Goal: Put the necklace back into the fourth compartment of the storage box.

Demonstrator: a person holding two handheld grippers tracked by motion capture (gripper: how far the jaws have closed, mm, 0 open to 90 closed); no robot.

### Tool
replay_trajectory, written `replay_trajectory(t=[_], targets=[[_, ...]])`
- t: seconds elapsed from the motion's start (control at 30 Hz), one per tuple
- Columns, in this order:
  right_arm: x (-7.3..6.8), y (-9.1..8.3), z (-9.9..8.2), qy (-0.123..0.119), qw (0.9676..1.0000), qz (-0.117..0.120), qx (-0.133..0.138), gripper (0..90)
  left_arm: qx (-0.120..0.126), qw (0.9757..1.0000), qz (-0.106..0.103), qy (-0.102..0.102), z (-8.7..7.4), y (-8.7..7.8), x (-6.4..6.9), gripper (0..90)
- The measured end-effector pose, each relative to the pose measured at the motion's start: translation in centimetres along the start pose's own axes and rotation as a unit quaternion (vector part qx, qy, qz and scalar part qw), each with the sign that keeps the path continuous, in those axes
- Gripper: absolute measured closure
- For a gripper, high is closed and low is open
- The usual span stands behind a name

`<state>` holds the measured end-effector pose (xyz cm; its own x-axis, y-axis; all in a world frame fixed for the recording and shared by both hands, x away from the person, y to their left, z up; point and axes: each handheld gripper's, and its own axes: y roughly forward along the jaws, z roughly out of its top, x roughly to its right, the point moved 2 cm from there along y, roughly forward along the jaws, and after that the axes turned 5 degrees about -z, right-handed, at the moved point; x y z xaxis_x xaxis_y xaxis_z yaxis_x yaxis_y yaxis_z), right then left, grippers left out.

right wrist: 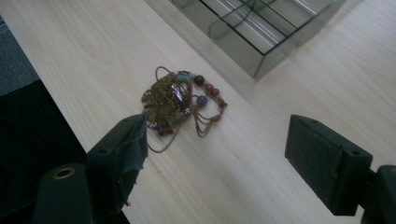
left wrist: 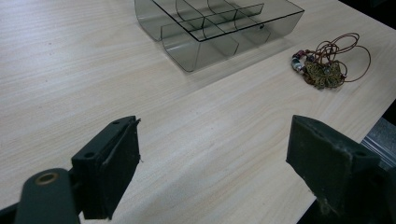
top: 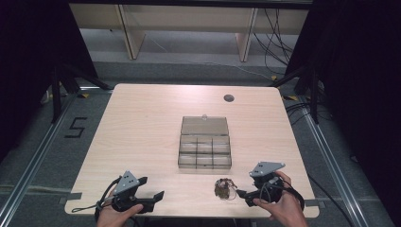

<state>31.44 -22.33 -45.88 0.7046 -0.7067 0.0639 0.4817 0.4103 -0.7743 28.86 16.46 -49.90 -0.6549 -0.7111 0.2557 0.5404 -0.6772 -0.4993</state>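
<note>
We see the beaded cord necklace [top: 224, 188] lying in a loose heap on the wooden table [top: 142, 127], near its front edge and just in front of the clear compartment box [top: 204, 150], which stands with its lid folded back. The right gripper [right wrist: 215, 149] hovers close beside the necklace, jaws spread wide and empty (the left jaw sits just short of the cords). The left gripper [left wrist: 212, 163] rests well apart at the near-left, its jaws also spread and holding nothing.
</note>
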Motion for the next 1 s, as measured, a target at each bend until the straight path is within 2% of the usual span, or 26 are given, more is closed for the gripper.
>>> replay_trajectory(t=[0.17,0.2,0.27,0.3,0.37,0.43,0.47,0.5,0.53,0.6,0.67,0.73,0.8,0.87,1.0], targets=[[-0.8,0.5,1.3,-0.026,0.9994,0.013,-0.020,24.7,0.000,1.0000,-0.003,-0.002,0.0,0.1,0.0,16.7],[-1.0,0.8,1.7,-0.030,0.9994,0.012,-0.015,24.9,-0.002,1.0000,-0.003,0.002,-0.1,0.1,0.0,16.7],[-1.2,1.0,2.3,-0.036,0.9988,0.016,-0.028,25.0,-0.003,1.0000,-0.003,0.007,-0.1,0.1,0.0,16.7],[-1.5,1.3,2.6,-0.034,0.9989,0.012,-0.029,25.0,-0.001,1.0000,-0.003,0.001,-0.1,0.1,0.0,16.7],[-1.9,1.9,3.4,-0.052,0.9977,0.021,-0.039,24.9,-0.001,1.0000,-0.003,0.001,0.0,0.1,0.0,16.7],[-2.1,2.3,3.7,-0.052,0.9978,0.016,-0.039,24.5,-0.001,1.0000,-0.001,-0.001,0.0,0.0,0.0,16.7],[-2.5,2.7,4.0,-0.063,0.9964,0.026,-0.051,24.3,0.000,1.0000,0.000,-0.003,-0.1,0.0,0.0,16.7],[-2.5,2.7,4.0,-0.063,0.9964,0.026,-0.051,24.3,0.000,1.0000,-0.001,-0.002,0.0,0.0,0.0,16.7],[-2.7,3.2,4.2,-0.072,0.9944,0.038,-0.067,24.3,0.001,1.0000,-0.003,0.000,0.0,0.0,0.0,16.7],[-2.9,3.7,4.2,-0.078,0.9934,0.033,-0.077,24.3,0.001,1.0000,-0.003,-0.001,0.0,0.0,0.0,16.7],[-3.0,4.0,4.3,-0.076,0.9932,0.030,-0.083,24.3,0.000,1.0000,-0.003,0.000,-0.1,0.0,0.1,16.7],[-3.0,4.6,4.3,-0.085,0.9920,0.038,-0.086,24.5,0.001,1.0000,-0.004,0.000,0.0,0.0,0.1,16.7],[-2.9,5.1,4.1,-0.072,0.9915,0.043,-0.099,25.0,0.002,1.0000,-0.003,0.000,0.0,0.0,0.0,16.7],[-2.8,5.3,4.1,-0.075,0.9912,0.045,-0.099,25.0,0.001,1.0000,-0.003,0.000,0.0,0.0,0.0,16.7],[-2.5,6.1,3.9,-0.075,0.9896,0.039,-0.117,26.3,-0.001,1.0000,-0.004,0.001,-0.1,0.1,0.0,16.7]])
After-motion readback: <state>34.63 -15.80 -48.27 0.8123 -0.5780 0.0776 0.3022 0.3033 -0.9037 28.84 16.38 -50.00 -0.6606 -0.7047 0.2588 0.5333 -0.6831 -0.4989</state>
